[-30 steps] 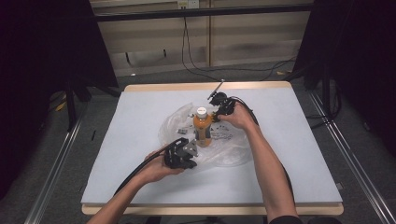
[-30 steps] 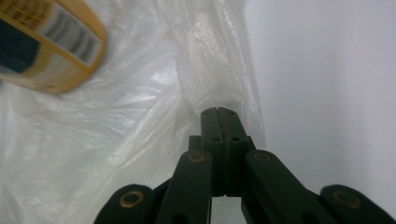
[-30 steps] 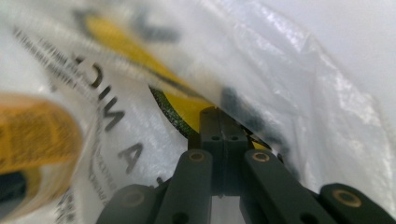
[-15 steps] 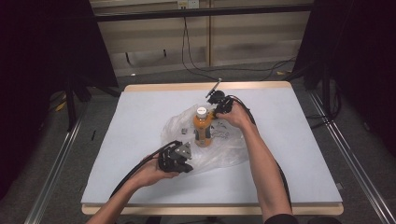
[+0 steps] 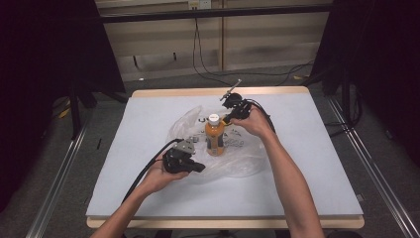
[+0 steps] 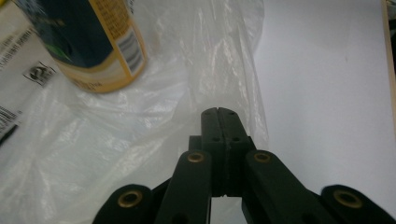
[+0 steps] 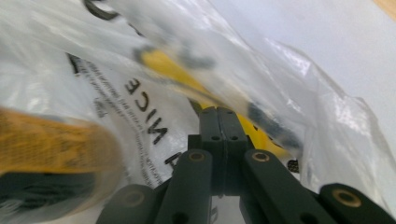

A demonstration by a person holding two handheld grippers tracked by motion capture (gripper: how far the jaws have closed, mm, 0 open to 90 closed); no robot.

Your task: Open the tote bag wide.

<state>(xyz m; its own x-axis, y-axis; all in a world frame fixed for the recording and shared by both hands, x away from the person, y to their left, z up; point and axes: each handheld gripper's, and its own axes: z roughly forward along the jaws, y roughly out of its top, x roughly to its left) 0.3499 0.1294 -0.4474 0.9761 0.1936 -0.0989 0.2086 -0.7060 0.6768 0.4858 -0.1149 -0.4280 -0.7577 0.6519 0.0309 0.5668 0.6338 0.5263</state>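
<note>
An orange drink bottle [image 5: 214,136] with a white cap stands upright on the crumpled clear plastic bag [image 5: 242,158] in the middle of the table; its label end [image 6: 88,42] is at the upper left of the left gripper view. My left gripper [image 5: 198,167] lies low at the bag's near-left edge, jaws shut, with the bag's film [image 6: 140,121] running in folds to its tips. My right gripper [image 5: 227,119] is beside the bottle's cap, jaws shut, and raised printed film [image 7: 154,116] wraps around its tips. The blurred bottle [image 7: 51,140] shows at that view's left.
The white table top [image 5: 317,163] has bare room on both sides of the bag. Its wooden edge [image 5: 198,92] runs along the far side. A cable [image 5: 143,171] trails from the left gripper toward the near edge. Dark frames and floor cables surround the table.
The left gripper has slid a little toward the near left along the bag's edge. The right gripper has risen slightly beside the bottle's cap. The bottle has stayed in place.
</note>
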